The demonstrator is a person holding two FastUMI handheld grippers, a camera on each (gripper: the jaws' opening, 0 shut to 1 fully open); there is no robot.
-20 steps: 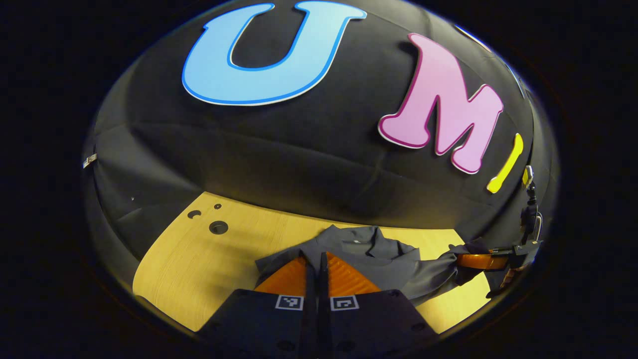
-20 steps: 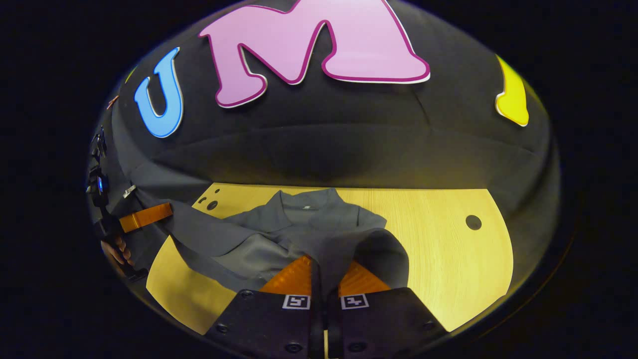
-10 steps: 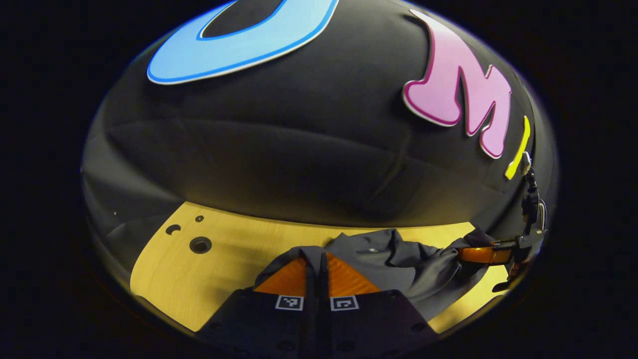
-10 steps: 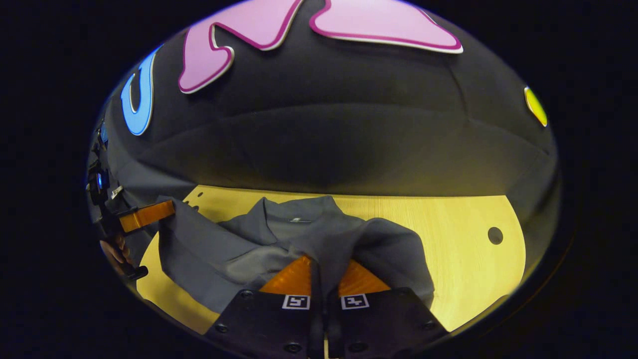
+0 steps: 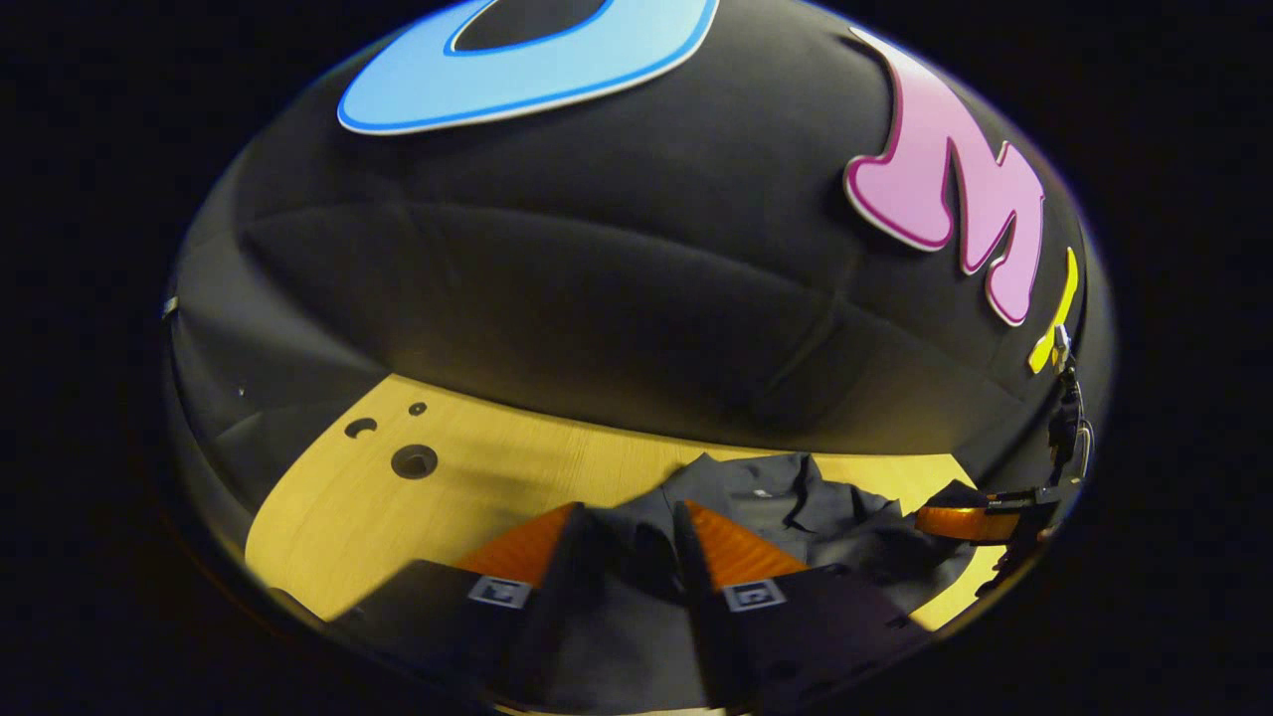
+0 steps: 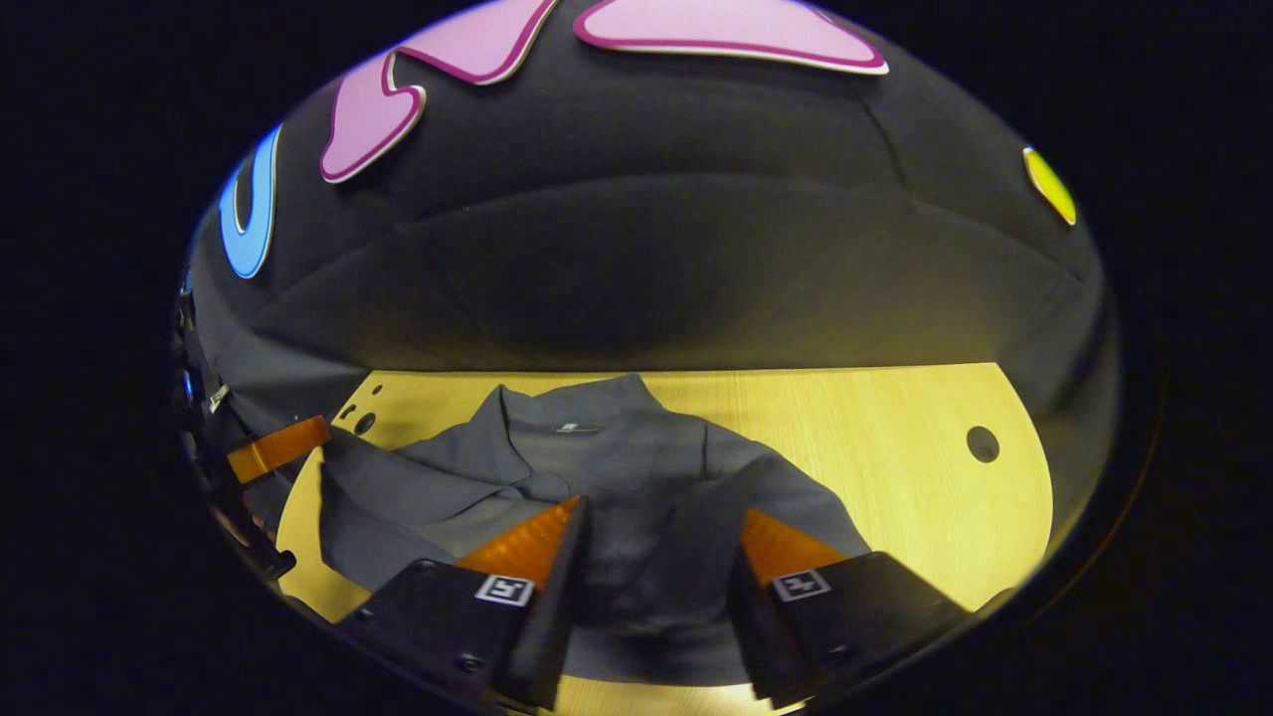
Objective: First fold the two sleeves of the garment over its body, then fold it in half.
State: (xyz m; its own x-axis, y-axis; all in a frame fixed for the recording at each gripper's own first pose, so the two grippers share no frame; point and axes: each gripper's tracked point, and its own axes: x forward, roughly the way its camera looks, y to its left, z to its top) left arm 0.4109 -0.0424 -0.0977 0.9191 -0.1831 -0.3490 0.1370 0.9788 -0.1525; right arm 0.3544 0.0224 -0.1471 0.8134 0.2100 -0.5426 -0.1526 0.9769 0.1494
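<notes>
Hovering low over the grey garment, left tongs and right tongs wide.

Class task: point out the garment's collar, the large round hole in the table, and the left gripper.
collar (image 6: 577,408): right gripper view, collar's back band.
round hole (image 6: 983,444): right gripper view, its centre.
left gripper (image 5: 627,542): left gripper view, between fingertips.

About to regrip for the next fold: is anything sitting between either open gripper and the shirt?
Nothing visible does. The left gripper and the right gripper both have their jaws spread directly over the grey shirt, with cloth between the fingers. The bare wooden table beside the shirt carries no objects.
</notes>
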